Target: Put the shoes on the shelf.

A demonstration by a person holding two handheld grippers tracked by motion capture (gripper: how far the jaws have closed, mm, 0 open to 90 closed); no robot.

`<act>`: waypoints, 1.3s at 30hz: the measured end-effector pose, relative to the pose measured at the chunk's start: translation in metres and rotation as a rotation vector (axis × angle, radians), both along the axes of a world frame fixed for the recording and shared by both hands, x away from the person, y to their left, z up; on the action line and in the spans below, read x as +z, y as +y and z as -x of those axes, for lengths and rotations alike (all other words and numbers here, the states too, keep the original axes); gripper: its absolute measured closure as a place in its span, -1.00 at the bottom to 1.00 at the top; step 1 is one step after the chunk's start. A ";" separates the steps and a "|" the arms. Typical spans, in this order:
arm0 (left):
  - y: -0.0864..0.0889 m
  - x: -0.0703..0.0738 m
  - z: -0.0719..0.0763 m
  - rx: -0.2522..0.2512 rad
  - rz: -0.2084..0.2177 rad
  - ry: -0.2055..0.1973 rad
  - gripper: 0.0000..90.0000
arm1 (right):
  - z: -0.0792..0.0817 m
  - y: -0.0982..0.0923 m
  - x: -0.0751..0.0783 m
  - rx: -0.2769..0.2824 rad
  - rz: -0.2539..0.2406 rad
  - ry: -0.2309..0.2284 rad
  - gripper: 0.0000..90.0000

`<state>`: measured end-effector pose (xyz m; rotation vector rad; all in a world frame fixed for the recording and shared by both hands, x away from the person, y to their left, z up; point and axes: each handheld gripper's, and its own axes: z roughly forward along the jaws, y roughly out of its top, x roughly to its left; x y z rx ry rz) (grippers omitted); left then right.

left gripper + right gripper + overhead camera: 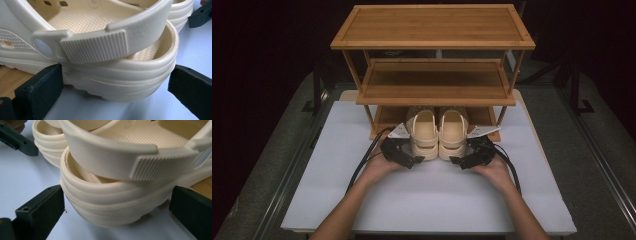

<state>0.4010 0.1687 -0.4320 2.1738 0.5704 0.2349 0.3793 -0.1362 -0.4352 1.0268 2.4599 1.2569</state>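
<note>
A pair of cream clogs sits side by side at the table's centre, toes tucked under the bottom shelf of the wooden shoe rack (432, 42) at twelve o'clock, heels out on the white table (432, 200). The left gripper (411, 161), at the left clog's (424, 136) seven o'clock, has its jaws spread around that heel, one touching the sole and the other apart from it. The right gripper (455, 161), at the right clog's (453, 135) five o'clock, likewise straddles its heel with jaws released, not clamped.
</note>
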 end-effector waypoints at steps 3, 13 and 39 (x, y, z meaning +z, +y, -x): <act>0.001 0.001 -0.004 0.003 0.006 0.001 -1.00 | -0.003 0.001 0.000 0.001 -0.005 0.002 -1.00; 0.007 0.006 -0.031 0.005 0.019 0.016 -1.00 | -0.028 0.007 0.005 -0.010 -0.027 0.008 -1.00; -0.001 -0.003 -0.059 0.057 -0.020 -0.017 -1.00 | -0.062 0.015 -0.001 -0.088 -0.024 -0.042 -0.98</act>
